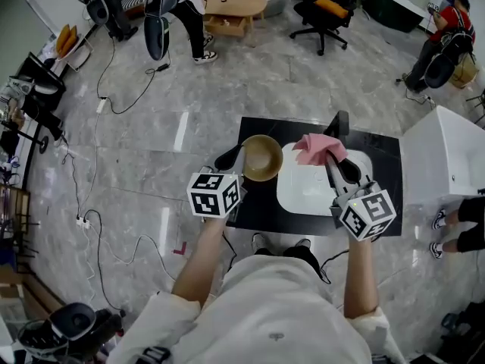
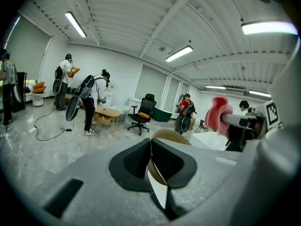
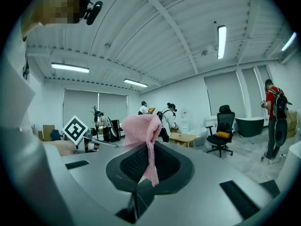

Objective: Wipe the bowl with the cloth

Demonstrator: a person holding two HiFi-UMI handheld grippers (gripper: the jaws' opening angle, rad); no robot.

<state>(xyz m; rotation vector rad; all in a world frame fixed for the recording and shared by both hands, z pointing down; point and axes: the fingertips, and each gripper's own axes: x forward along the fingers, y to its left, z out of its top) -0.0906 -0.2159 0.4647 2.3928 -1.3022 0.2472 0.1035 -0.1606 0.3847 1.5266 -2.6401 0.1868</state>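
Observation:
A tan bowl (image 1: 263,158) is lifted over the black table (image 1: 254,207), tilted on its side. My left gripper (image 1: 241,158) is shut on its rim, and in the left gripper view the thin rim (image 2: 157,147) sits pinched between the black pads (image 2: 136,160). A pink cloth (image 1: 317,148) hangs bunched from my right gripper (image 1: 332,160), just right of the bowl and apart from it. The right gripper view shows the cloth (image 3: 143,128) clamped in the jaws and rising above them. From the left gripper view the cloth (image 2: 217,113) shows at the right.
A white tray (image 1: 307,196) lies on the black table under the cloth. A white tub (image 1: 443,158) stands right of the table, with a person's legs (image 1: 462,230) beside it. Cables (image 1: 98,233) trail over the floor at left. An office chair (image 1: 326,10) and people stand farther off.

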